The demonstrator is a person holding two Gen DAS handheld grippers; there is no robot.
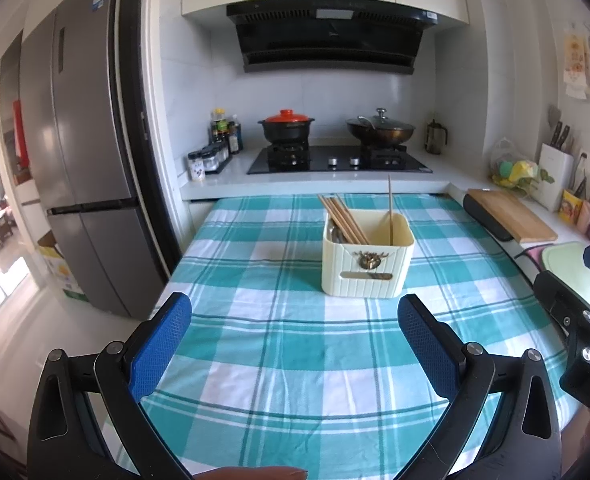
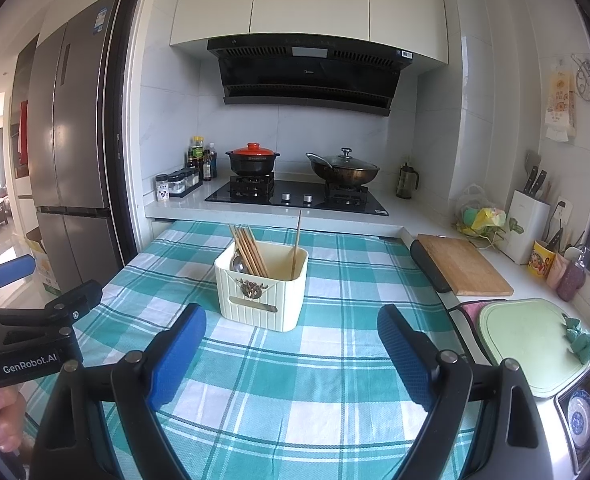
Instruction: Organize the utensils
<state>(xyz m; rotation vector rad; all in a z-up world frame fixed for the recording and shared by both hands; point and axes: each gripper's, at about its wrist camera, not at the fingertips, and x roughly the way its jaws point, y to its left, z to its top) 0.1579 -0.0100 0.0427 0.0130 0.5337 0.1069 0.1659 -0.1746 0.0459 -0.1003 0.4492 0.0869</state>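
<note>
Left wrist view: one holder (image 1: 367, 264) ahead of left gripper (image 1: 295, 324), jaws wide apart, empty. Right gripper (image 2: 291, 336) likewise; one lone chopstick (image 2: 296, 246) beside a chopstick bundle (image 2: 249, 250).

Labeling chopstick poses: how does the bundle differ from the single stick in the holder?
The bundle leans left in the holder's left side; the single stick stands near upright at the right. The bundle is several sticks packed together beside a metal spoon; the single stick stands alone. Both are wooden and rise past the rim.

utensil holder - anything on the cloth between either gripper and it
Nothing visible. Only bare checked tablecloth lies between the open left gripper and the utensil holder, and likewise before the open right gripper.
</note>
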